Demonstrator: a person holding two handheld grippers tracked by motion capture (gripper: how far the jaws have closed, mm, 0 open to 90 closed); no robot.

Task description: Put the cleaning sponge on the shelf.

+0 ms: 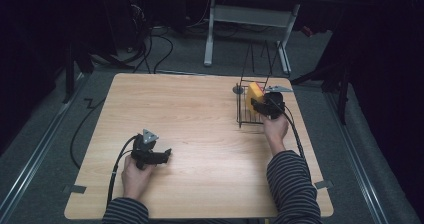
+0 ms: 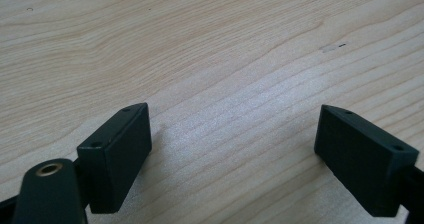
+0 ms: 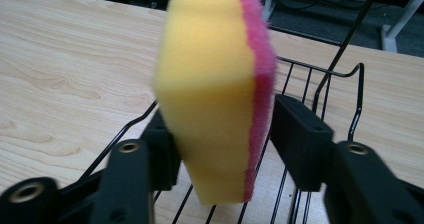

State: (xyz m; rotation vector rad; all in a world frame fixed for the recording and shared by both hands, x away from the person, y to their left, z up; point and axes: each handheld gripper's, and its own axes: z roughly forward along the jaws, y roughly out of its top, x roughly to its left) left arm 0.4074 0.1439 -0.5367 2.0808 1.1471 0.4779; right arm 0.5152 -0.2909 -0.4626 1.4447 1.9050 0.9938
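Pinching the yellow sponge (image 3: 210,99) by its flat sides, the right gripper (image 3: 220,134) holds it just above the wire rack (image 1: 245,115). It looks soft, light and squishy. The left gripper (image 2: 235,149), far from the rack, is spread wide.

A lab or test room is showing here: a bare wooden counter (image 1: 200,134) is standing on grey carpet, with cables (image 1: 160,49) trailing past a desk frame (image 1: 250,19) amid dark curtains.
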